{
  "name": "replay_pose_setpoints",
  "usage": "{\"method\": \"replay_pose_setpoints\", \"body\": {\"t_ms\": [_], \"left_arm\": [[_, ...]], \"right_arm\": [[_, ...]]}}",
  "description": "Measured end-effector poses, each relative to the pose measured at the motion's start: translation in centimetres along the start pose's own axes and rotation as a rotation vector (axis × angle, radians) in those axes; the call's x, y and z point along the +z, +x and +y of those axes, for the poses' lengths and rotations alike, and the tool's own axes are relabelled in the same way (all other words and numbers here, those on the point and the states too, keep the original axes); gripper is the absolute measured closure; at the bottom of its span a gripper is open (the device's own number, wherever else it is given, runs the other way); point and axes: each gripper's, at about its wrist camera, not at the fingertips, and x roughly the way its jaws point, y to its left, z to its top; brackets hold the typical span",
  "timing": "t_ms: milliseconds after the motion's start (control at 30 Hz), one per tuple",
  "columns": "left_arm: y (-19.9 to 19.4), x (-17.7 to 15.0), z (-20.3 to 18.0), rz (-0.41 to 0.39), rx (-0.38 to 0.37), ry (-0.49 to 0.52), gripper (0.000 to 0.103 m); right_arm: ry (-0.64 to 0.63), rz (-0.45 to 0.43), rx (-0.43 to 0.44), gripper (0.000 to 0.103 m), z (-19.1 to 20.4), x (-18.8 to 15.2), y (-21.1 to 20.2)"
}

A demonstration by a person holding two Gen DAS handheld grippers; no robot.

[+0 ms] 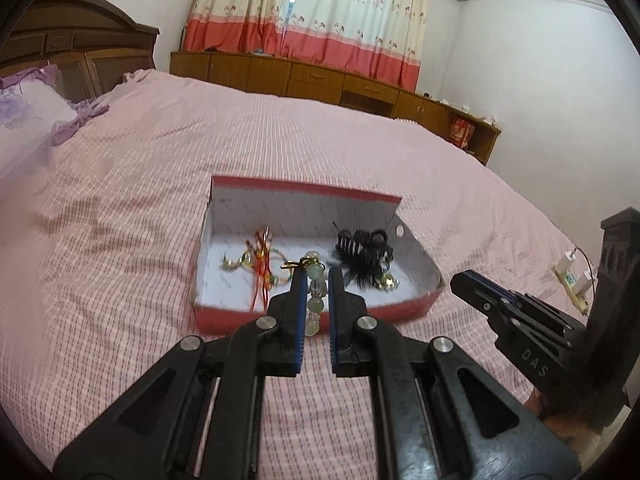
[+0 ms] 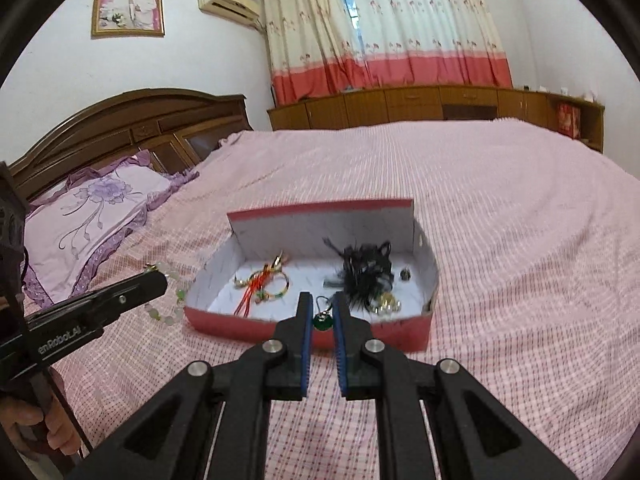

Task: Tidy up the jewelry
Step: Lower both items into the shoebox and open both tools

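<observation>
A red box [image 1: 416, 307] with a white inside lies open on the pink bed; it also shows in the right wrist view [image 2: 256, 326]. It holds a red-and-gold bracelet [image 1: 262, 266], a black hair clip [image 1: 362, 250] and gold pieces. My left gripper [image 1: 317, 278] is shut on a pale green bead bracelet [image 1: 315, 300] at the box's near wall; the bracelet also hangs from it in the right wrist view [image 2: 166, 314]. My right gripper [image 2: 322, 302] is shut on a green pendant [image 2: 323, 323] with a black cord, at the box's near wall.
A pink checked bedspread [image 1: 160, 184] covers the bed. A purple pillow [image 2: 92, 216] and a wooden headboard [image 2: 132, 128] are at the left. Low wooden cabinets [image 2: 420, 106] run along the far wall under curtains. A power strip [image 1: 572, 280] lies off the bed's right edge.
</observation>
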Motion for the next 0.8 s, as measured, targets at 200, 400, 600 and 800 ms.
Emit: {"method": "replay_pose_setpoints", "body": {"t_ms": [200, 400, 600, 800], "left_arm": [[1.6, 1.4, 0.2, -0.054, 0.017, 0.006, 0.102], [3.1, 2.2, 0.1, -0.116, 0.054, 0.040, 0.102], [5.3, 2.3, 0.5, -0.134, 0.073, 0.037, 0.102], [6.9, 1.8, 0.8, -0.140, 0.090, 0.042, 0.102]], "right_arm": [[-0.013, -0.042, -0.006, 0.092, -0.1, 1.2, 1.0], [-0.031, -0.080, -0.019, 0.092, -0.2, 2.4, 2.6], [-0.043, -0.094, -0.049, 0.092, -1.0, 3.0, 4.4], [-0.039, -0.109, -0.093, 0.092, -2.0, 2.8, 5.9]]}}
